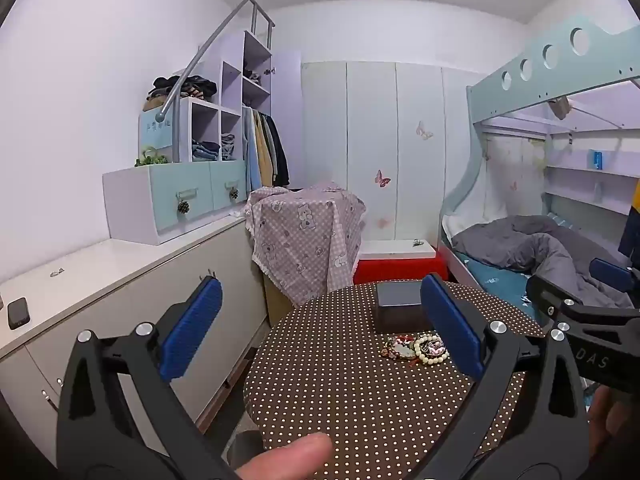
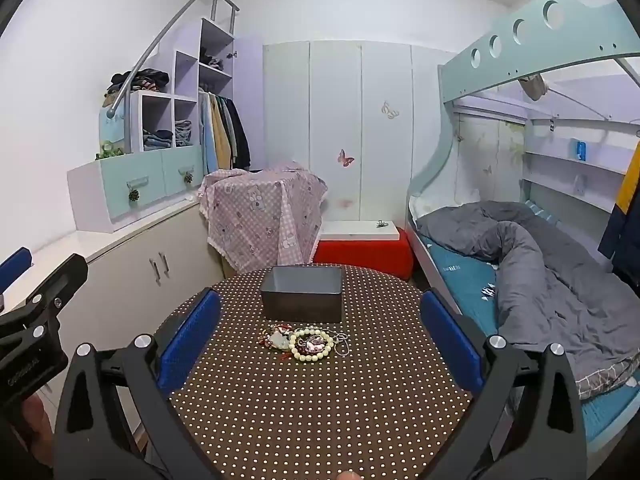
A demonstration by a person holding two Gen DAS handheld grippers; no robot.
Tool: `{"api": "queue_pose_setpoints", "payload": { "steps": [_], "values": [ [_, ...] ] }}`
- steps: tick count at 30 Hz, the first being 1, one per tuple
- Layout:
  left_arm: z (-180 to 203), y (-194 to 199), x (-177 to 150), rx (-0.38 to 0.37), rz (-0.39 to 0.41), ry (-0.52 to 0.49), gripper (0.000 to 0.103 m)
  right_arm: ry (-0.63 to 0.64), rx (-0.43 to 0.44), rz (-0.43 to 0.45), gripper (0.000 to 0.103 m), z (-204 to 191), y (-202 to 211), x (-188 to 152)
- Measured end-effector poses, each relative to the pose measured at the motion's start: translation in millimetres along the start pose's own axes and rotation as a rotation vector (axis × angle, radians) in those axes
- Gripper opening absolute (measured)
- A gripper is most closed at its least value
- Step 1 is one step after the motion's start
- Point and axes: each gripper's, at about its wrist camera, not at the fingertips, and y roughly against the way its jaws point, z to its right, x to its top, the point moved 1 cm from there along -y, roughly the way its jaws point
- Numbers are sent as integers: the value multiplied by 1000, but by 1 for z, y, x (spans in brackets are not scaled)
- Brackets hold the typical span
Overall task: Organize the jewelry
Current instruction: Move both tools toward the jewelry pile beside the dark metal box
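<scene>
Right wrist view has the full picture: gray open-top box [image 2: 301, 293] seen whole, and a silver chain [image 2: 343, 343] lying just right of the jewelry pile [image 2: 301, 342]. Left wrist view: its own right finger [image 1: 450, 326] covers part of the box [image 1: 397, 307] and the chain isn't discernible; pile [image 1: 416, 347] shows only partly clear of that finger. Left view also catches a black device [image 1: 18, 312] on the white side cabinet [image 1: 100, 264].

Left tool [image 1: 320, 326]: jaws fully spread, nothing between the pads. Right tool [image 2: 320, 338]: same, wide apart and empty.

Pile = cream bead bracelet [image 2: 311, 345] plus red/white pieces, touching each other, just in front of the box. It sits between and ahead of the right tool's fingers, apart from both pads. For the left tool it lies off to the right, near the right finger.

Counter [image 2: 304, 408]: round, brown polka-dot cloth. Room: bunk bed [image 2: 520, 264] with gray duvet at right, white wardrobe [image 2: 336, 128] at back.
</scene>
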Motion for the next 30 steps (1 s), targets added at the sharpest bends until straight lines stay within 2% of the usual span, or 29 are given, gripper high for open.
{"api": "queue_pose_setpoints", "payload": {
  "steps": [3, 9, 18, 30],
  "values": [
    [1, 2, -1, 4, -1, -3, 97, -4, -3, 0, 96, 2, 0, -2],
    [0, 6, 1, 2, 10, 12, 97, -5, -12, 19, 96, -8, 4, 16],
    [5, 8, 22, 26, 39, 13, 97, -18, 0, 70, 96, 3, 11, 29],
    [9, -9, 22, -19, 35, 10, 97, -10, -2, 97, 96, 9, 8, 33]
  ]
}}
